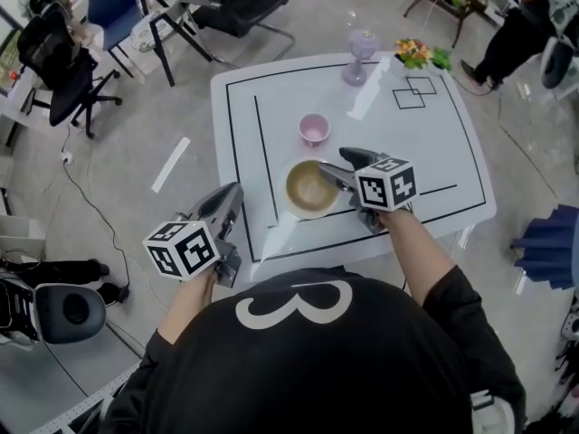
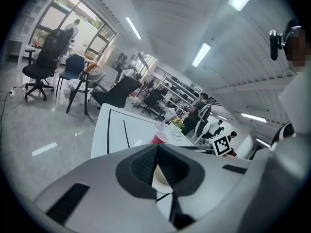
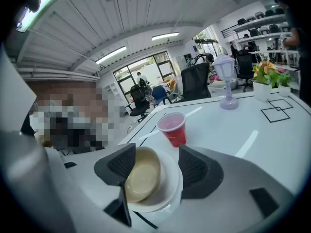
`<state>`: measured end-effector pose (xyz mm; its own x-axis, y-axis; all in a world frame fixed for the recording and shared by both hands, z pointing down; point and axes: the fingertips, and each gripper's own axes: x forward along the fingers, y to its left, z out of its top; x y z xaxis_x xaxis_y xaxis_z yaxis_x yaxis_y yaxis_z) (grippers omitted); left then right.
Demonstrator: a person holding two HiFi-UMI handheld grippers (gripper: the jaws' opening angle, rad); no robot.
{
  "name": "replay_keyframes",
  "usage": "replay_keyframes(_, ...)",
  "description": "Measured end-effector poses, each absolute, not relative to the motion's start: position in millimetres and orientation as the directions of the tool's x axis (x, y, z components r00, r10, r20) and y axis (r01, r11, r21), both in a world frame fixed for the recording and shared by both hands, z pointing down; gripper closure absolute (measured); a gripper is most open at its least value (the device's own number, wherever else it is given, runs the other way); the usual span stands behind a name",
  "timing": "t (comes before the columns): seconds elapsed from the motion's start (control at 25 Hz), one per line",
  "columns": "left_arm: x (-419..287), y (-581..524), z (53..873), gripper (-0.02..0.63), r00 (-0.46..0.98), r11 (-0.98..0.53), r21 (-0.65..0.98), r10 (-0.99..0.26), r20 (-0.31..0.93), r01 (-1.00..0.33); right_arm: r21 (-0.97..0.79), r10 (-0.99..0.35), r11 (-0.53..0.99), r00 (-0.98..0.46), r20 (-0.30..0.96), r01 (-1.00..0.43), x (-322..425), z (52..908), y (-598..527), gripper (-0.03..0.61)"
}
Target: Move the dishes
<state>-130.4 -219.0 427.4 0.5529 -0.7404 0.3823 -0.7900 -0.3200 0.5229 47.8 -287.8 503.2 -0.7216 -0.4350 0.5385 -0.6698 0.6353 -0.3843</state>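
Observation:
A tan bowl rests on a white plate near the front of the white table. Just behind them stands a pink-red cup. My right gripper is open at the bowl's right rim. In the right gripper view the bowl and plate lie between the spread jaws of that gripper, with the cup beyond. My left gripper hangs shut and empty off the table's left front corner. Past the closed tips of the left gripper the cup shows.
A purple goblet-shaped lamp and a flower pot stand at the table's far edge, next to two drawn squares. Office chairs crowd the floor at left. A person stands at the far right.

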Motion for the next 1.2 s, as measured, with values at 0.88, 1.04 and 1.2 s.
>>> replay_keyframes(0.88,-109,-224,445,0.611,0.587,-0.331,0.539,-0.695,0.415,-0.774,-0.477,-0.367,0.544,-0.707,0.605,-0.69,47,553,-254,0.428)
replay_keyframes(1.04,-107,-226,446,0.611,0.585,-0.33,0.539,-0.698,0.413,-0.775,-0.488,-0.38,0.513,-0.697,0.608,-0.706,49,555,-258,0.494)
replay_keyframes(1.2,-104,-226,447,0.611,0.582,-0.325,0.539,-0.697,0.419,-0.777,-0.467,-0.395,0.506,-0.676,0.622,-0.725,53,558,-264,0.548)
